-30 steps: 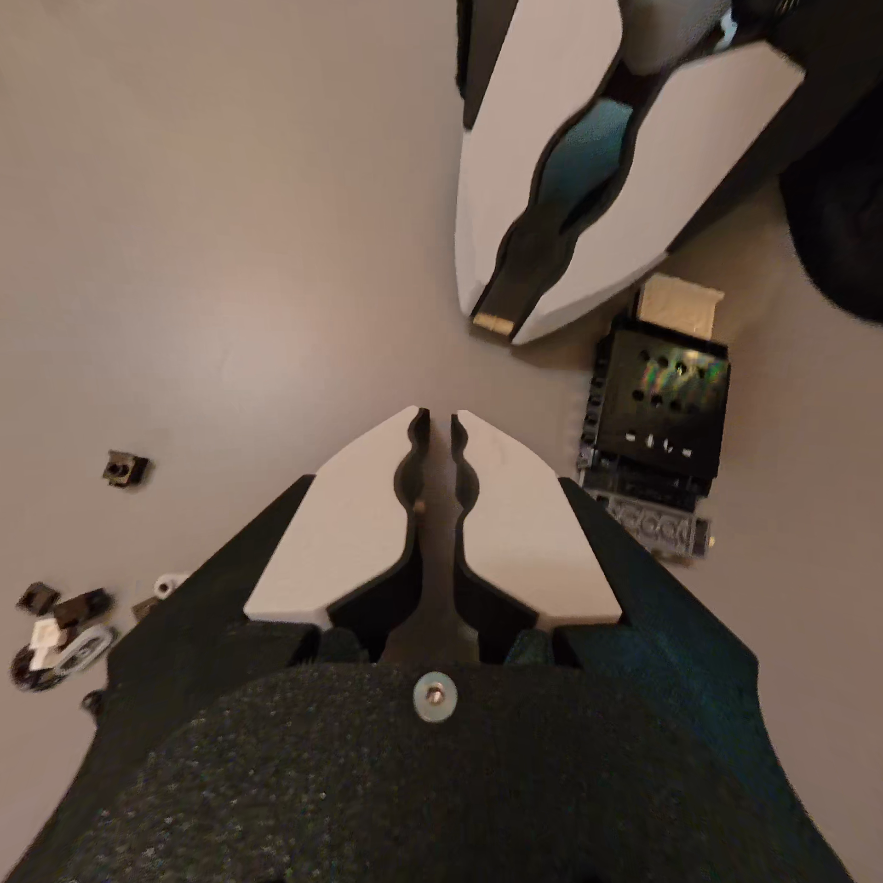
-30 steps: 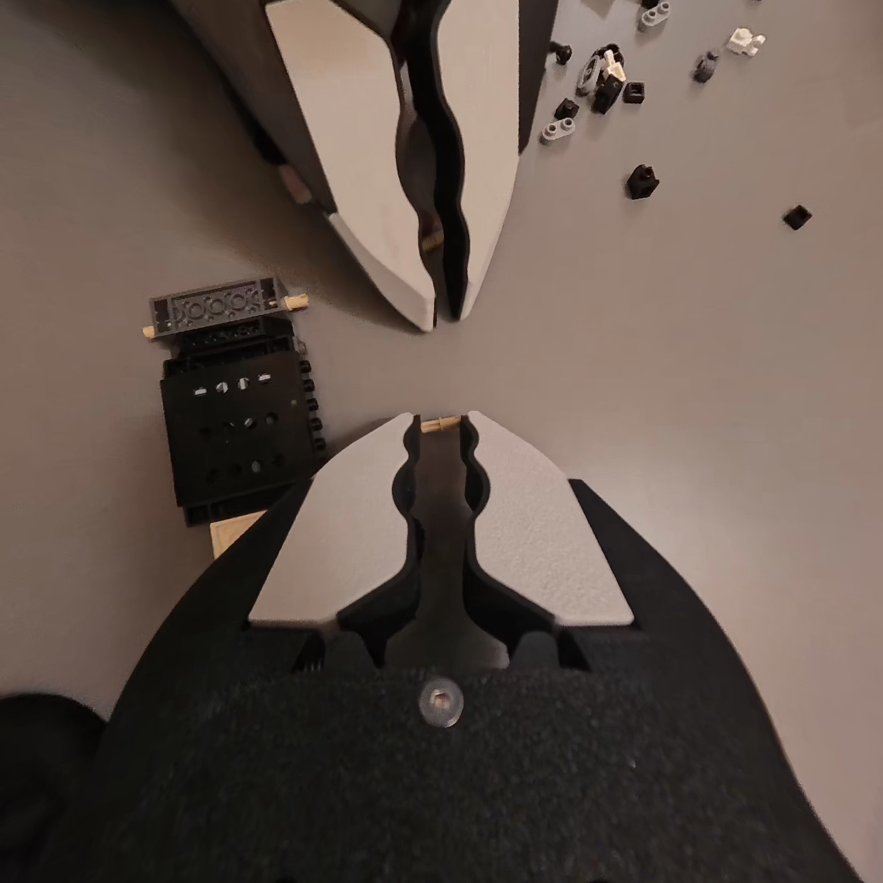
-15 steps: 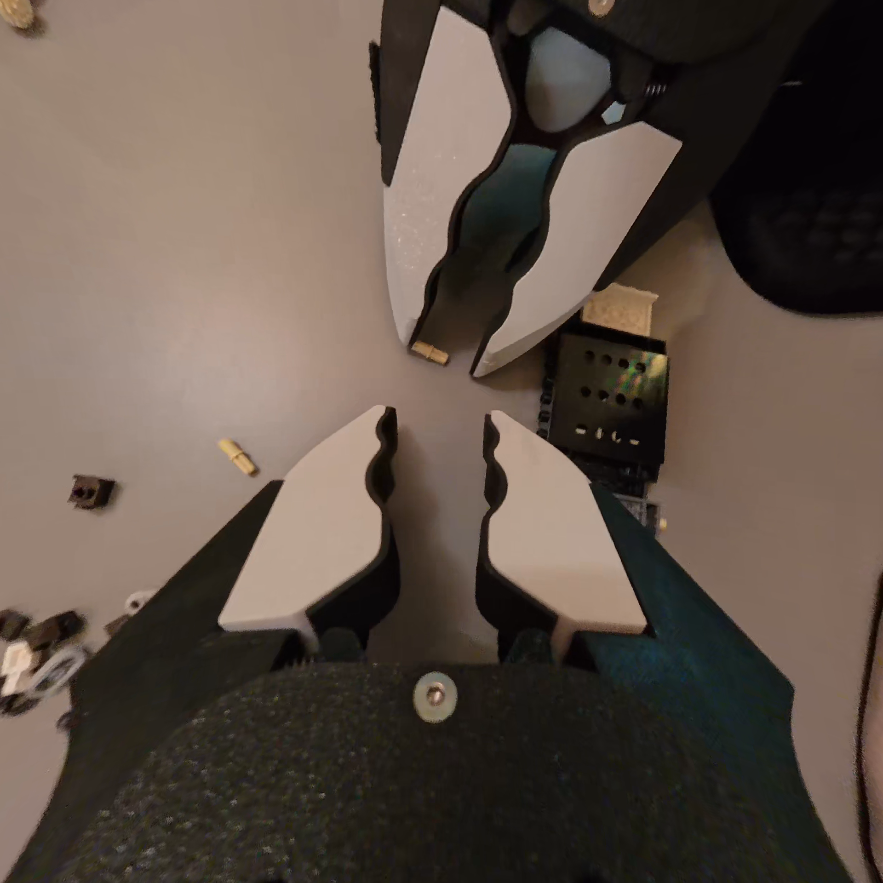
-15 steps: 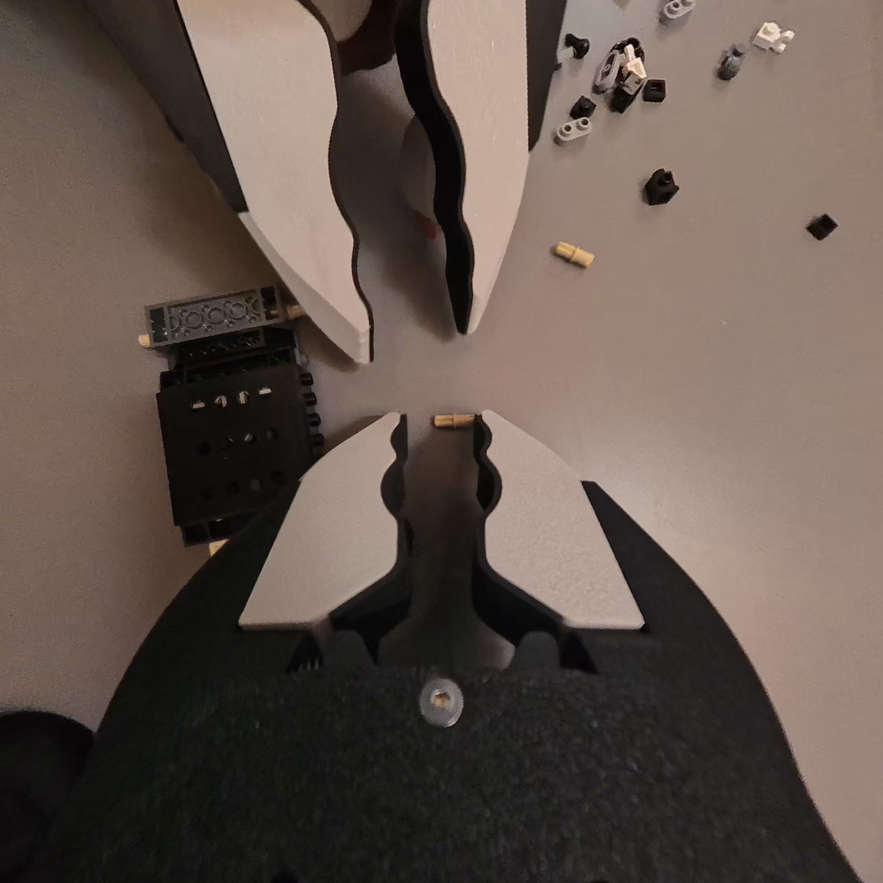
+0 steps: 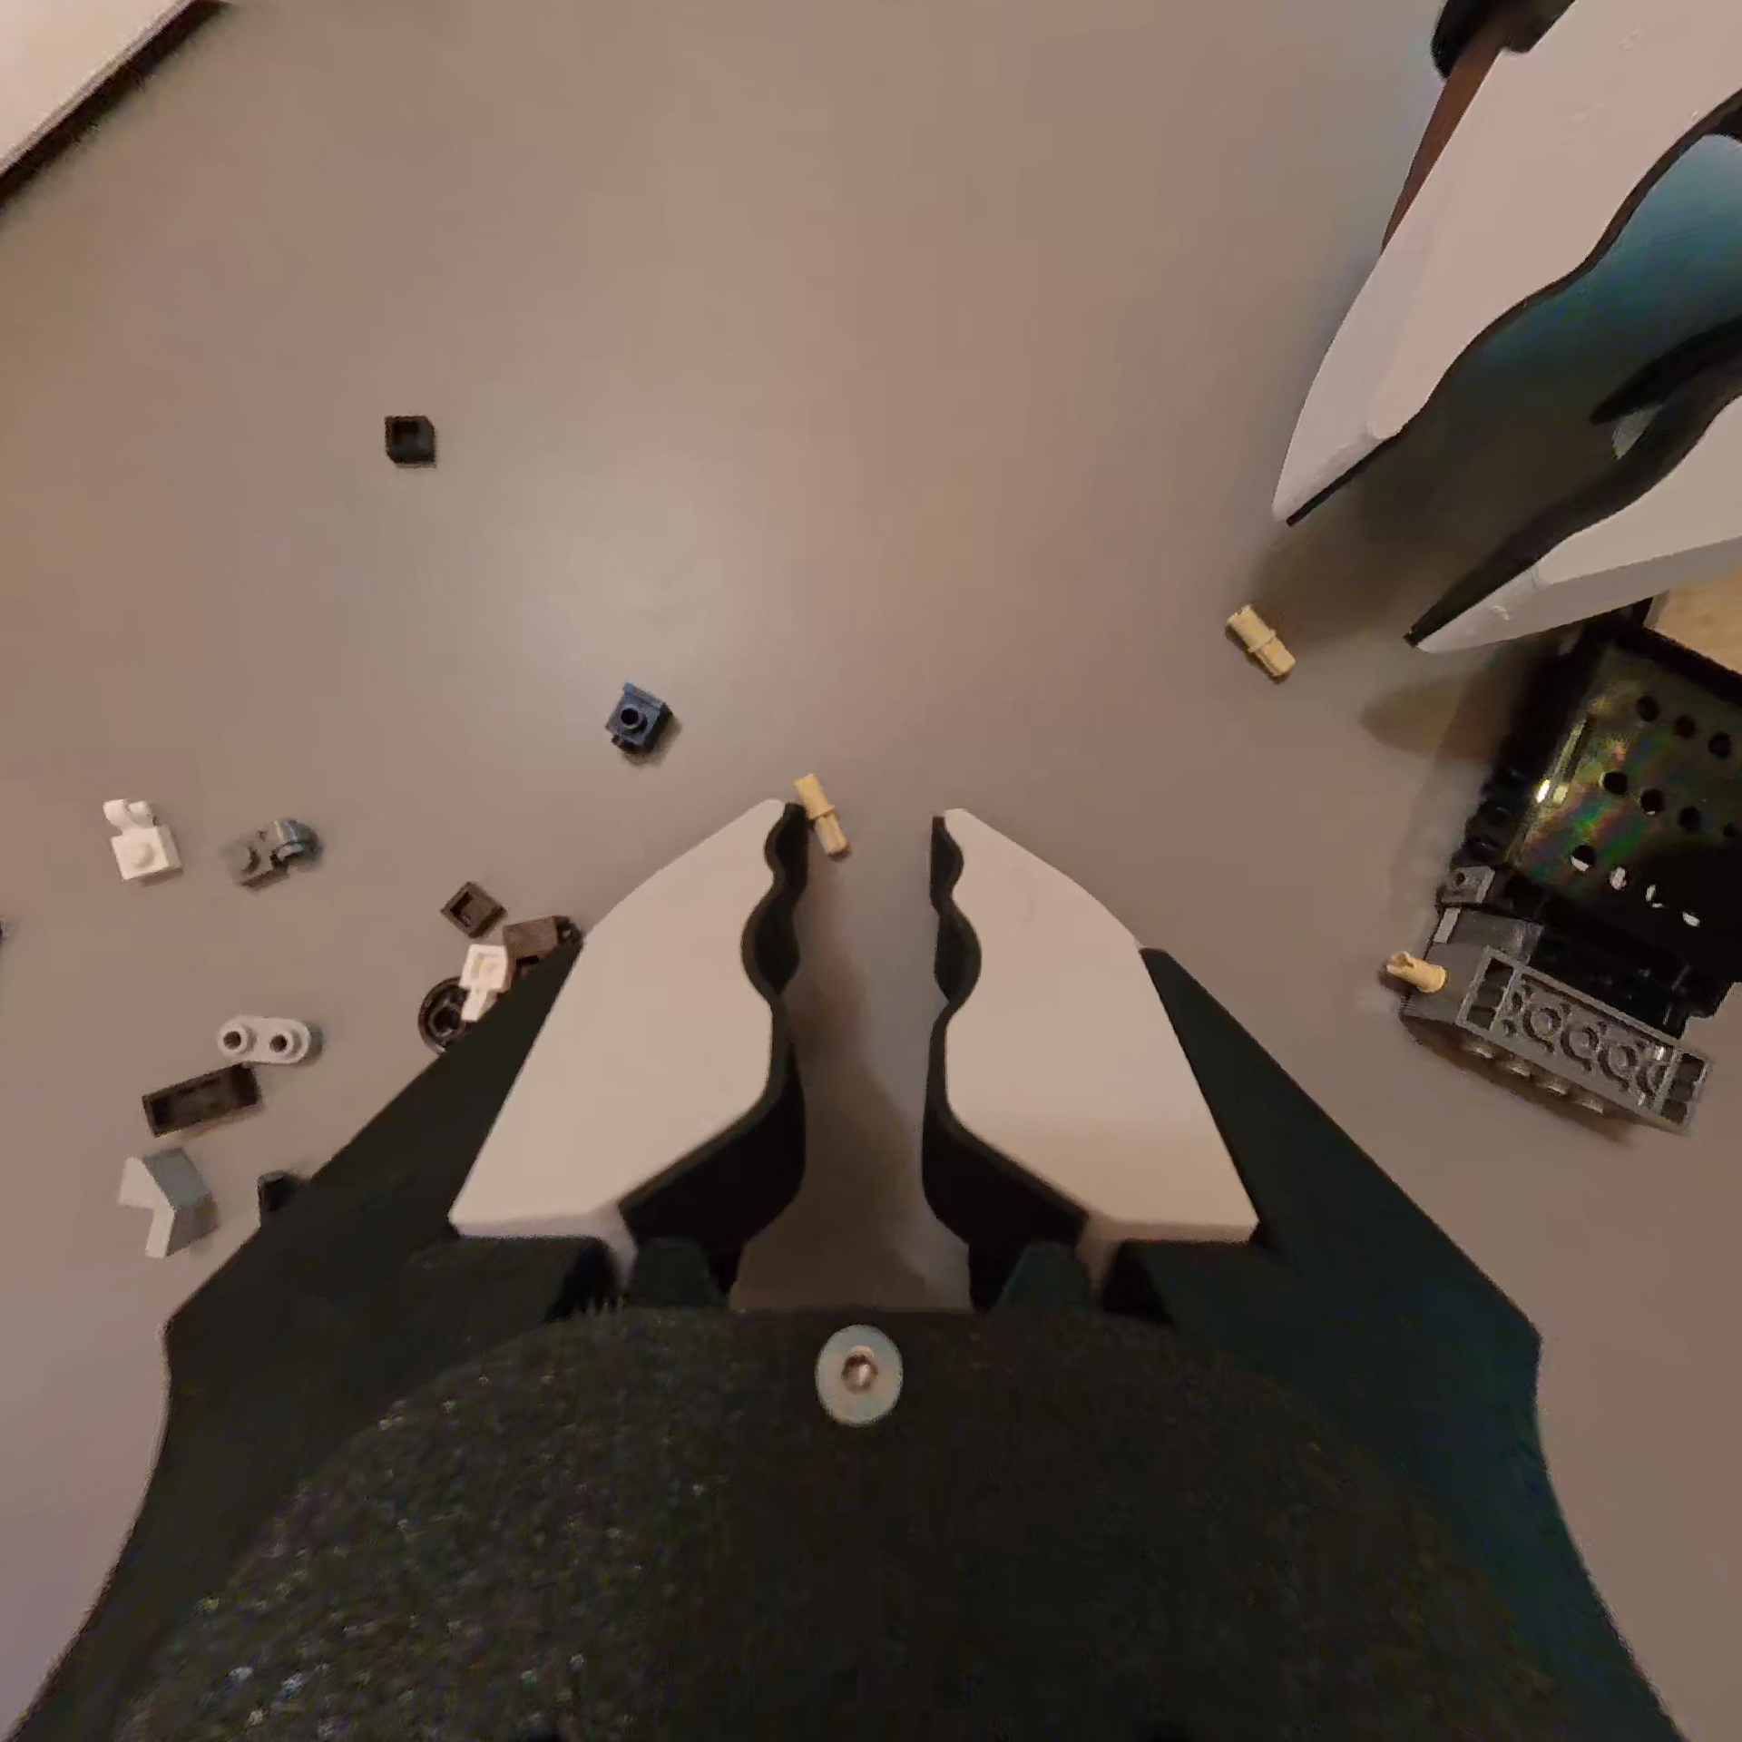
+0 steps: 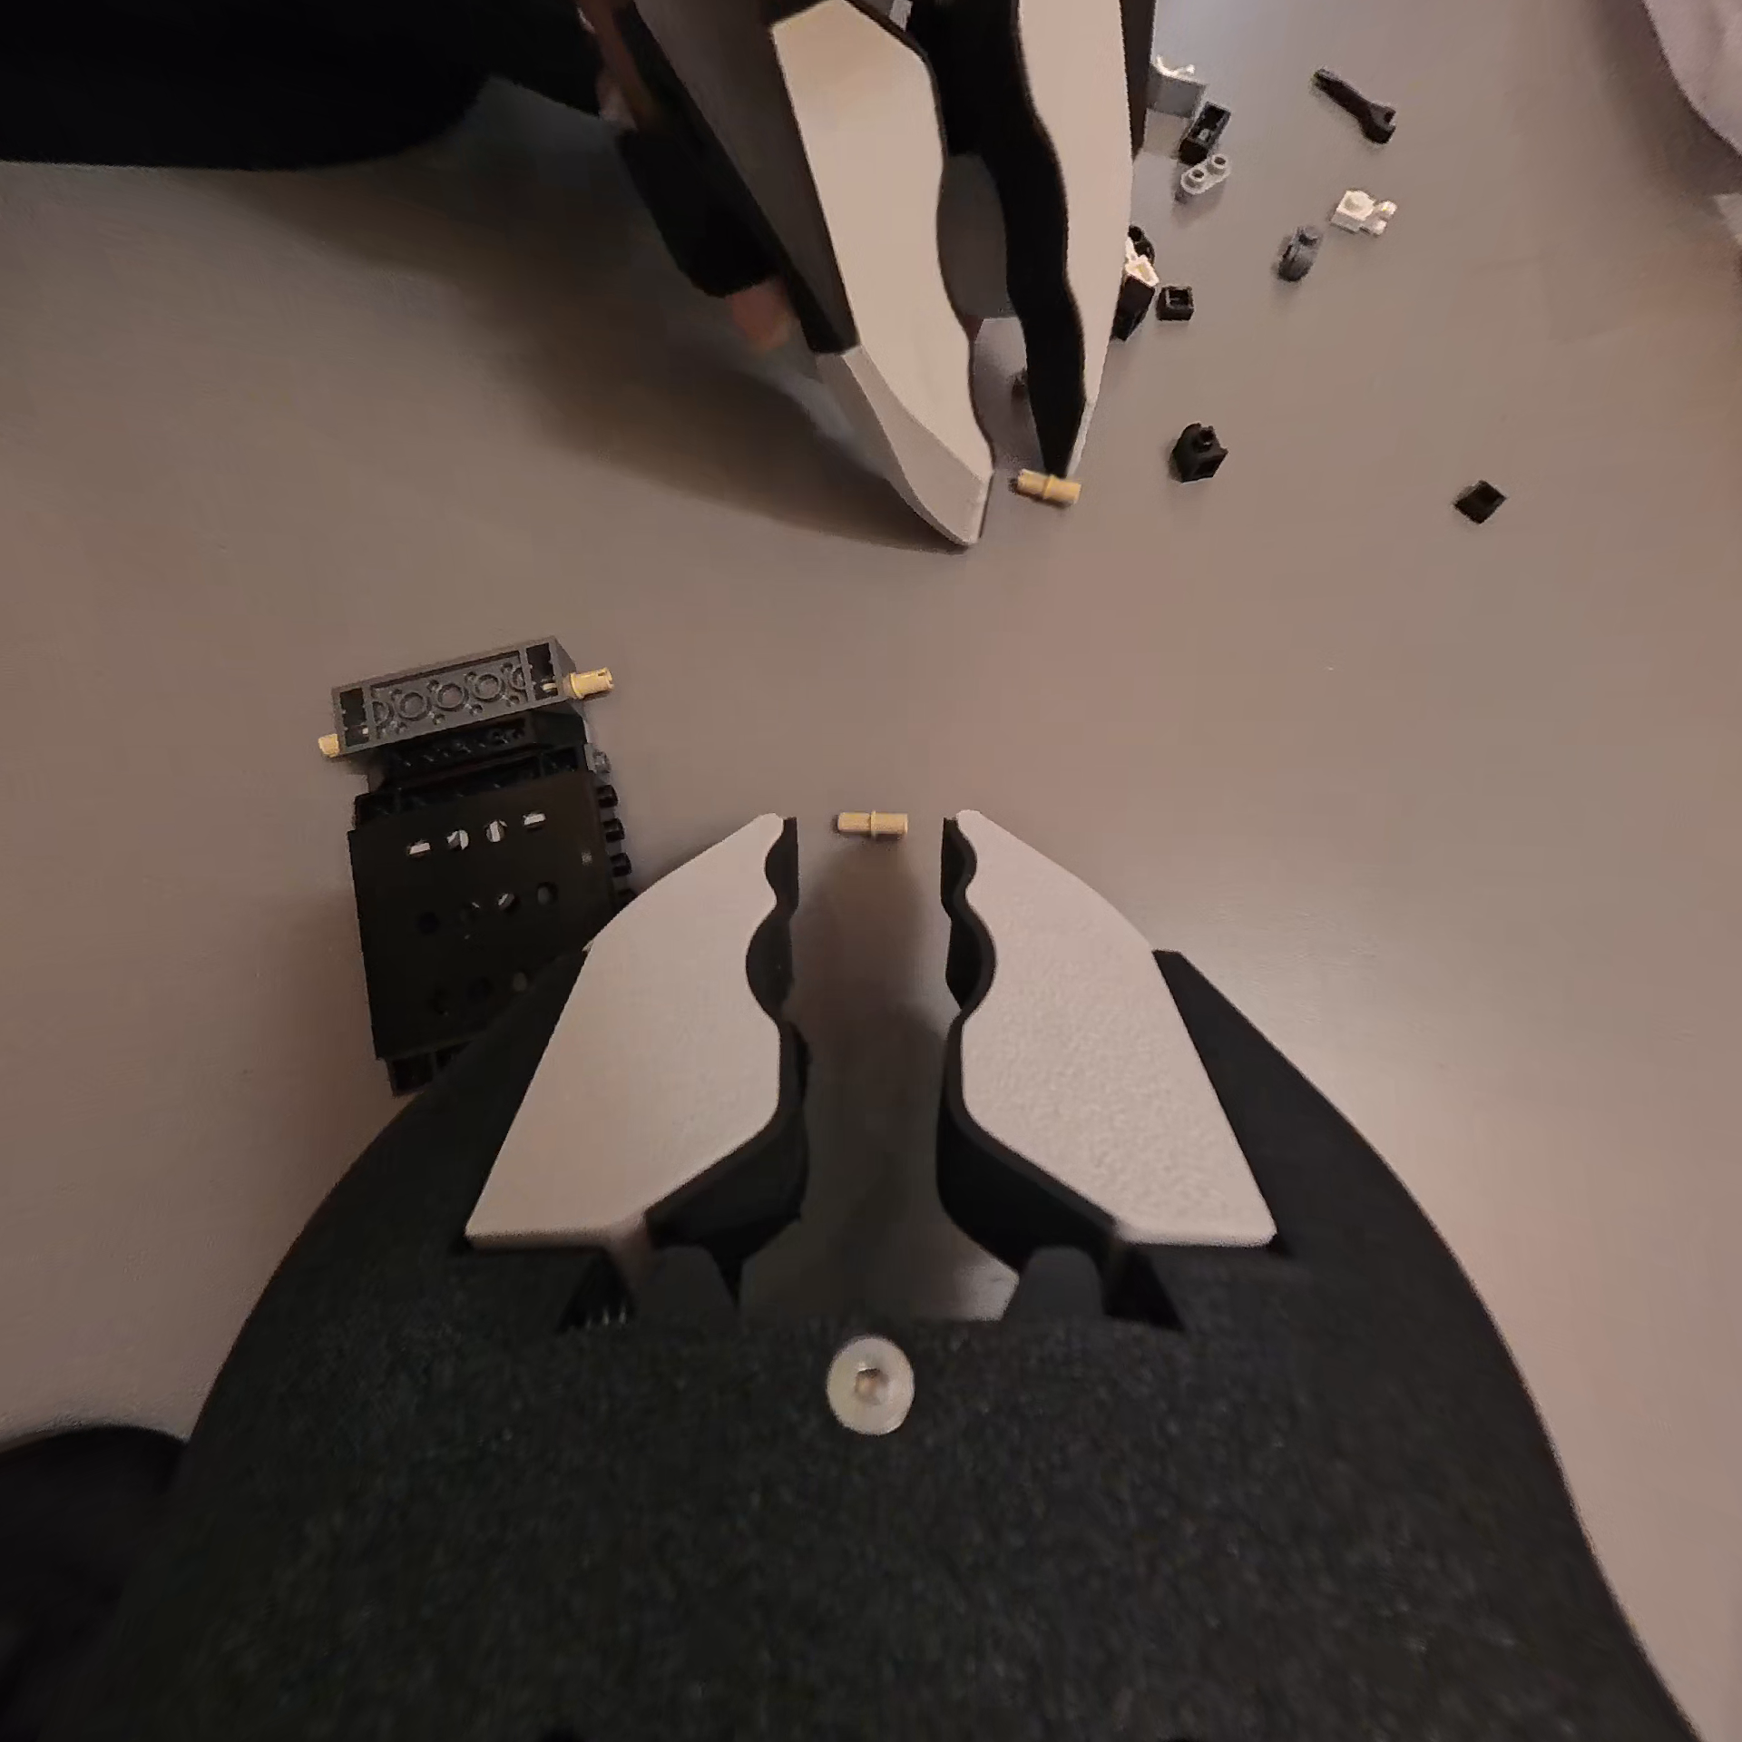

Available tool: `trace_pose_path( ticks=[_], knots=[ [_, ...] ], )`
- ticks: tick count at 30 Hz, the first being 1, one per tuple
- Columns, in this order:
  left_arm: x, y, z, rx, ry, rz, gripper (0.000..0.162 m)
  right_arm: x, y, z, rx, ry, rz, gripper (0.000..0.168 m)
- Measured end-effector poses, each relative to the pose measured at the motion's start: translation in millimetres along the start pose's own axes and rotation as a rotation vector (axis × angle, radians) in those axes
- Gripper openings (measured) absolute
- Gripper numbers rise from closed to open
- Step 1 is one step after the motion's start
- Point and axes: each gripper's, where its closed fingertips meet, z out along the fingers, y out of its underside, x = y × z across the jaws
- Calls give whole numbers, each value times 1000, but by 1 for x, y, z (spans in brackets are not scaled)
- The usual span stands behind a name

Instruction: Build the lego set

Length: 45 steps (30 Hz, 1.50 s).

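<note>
My left gripper [image 5: 865, 820] is open and empty, low over the grey table. A tan pin [image 5: 822, 815] lies on the table just inside its left fingertip. My right gripper [image 6: 865, 822] is open and empty, and a second tan pin [image 6: 872, 823] lies on the table between its tips. The black lego assembly [image 6: 471, 905], upside down, lies left of my right gripper. A dark grey brick [image 6: 452, 702] at its far end has tan pins sticking out of both ends. In the left wrist view the assembly [image 5: 1602, 829] is at the right, by the right gripper [image 5: 1357, 575].
Several small loose black, grey and white lego pieces [image 5: 273, 943] lie scattered left of my left gripper and show at the top right of the right wrist view [image 6: 1273, 217]. Two black pieces [image 5: 639, 718] [image 5: 411, 439] lie apart, ahead of the left gripper. A white edge [image 5: 57, 85] shows far left. The gap from one gripper's tips to the other's is roughly 10 cm. About 8 cm separates my right fingertips from the dark grey brick [image 6: 452, 702]. My left wrist view [image 5: 1585, 1022] looks at it from another angle.
Both grippers were shut on tan pins a second ago; both have opened and the pins lie on the table. The grippers have moved apart, and the left one has gone back to its pin.
</note>
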Motion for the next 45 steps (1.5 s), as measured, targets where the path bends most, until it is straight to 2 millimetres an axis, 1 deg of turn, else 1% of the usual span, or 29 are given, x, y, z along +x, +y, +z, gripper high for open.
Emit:
trace_pose_path(
  ticks=[6, 8, 10, 16, 18, 19, 21, 24, 37, 39, 41, 43, 45],
  knots=[
    [10, -2, 2, 10, 31, 20, 6, 1, 0, 0, 10, 1, 5, 28],
    [15, -2, 3, 10, 38, 40, 6, 1, 0, 0, 12, 4, 6, 28],
    [24, -2, 4, 10, 63, 61, 6, 2, 1, -1, 14, 7, 7, 28],
    [62, -11, 12, 24, 128, 176, 6, 4, -2, -8, 33, 17, 10, 28],
    [69, -12, 14, 23, 145, 190, 6, 5, -2, -11, 36, 21, 13, 28],
    [70, -12, 14, 22, 151, 190, 10, 6, -2, -12, 37, 23, 14, 28],
    [72, -11, 13, 19, 160, 192, 16, 6, -2, -12, 39, 23, 13, 28],
    [73, -9, 13, 17, 170, 195, 19, 5, -1, -11, 35, 21, 12, 28],
    [72, -13, 8, 44, 167, 193, 24, 6, -1, -13, 48, 26, 17, 28],
    [71, -17, 2, 77, 167, 198, 23, 11, -3, -15, 66, 53, 20, 28],
    [70, -23, -9, 129, 162, 210, 17, 19, -9, -20, 103, 103, 32, 28],
    [63, -30, -23, 202, 123, 223, 11, 30, -15, -28, 150, 184, 71, 28],
    [54, -37, -41, 283, 71, 226, 4, 37, -19, -37, 202, 257, 127, 28]
  ],
)
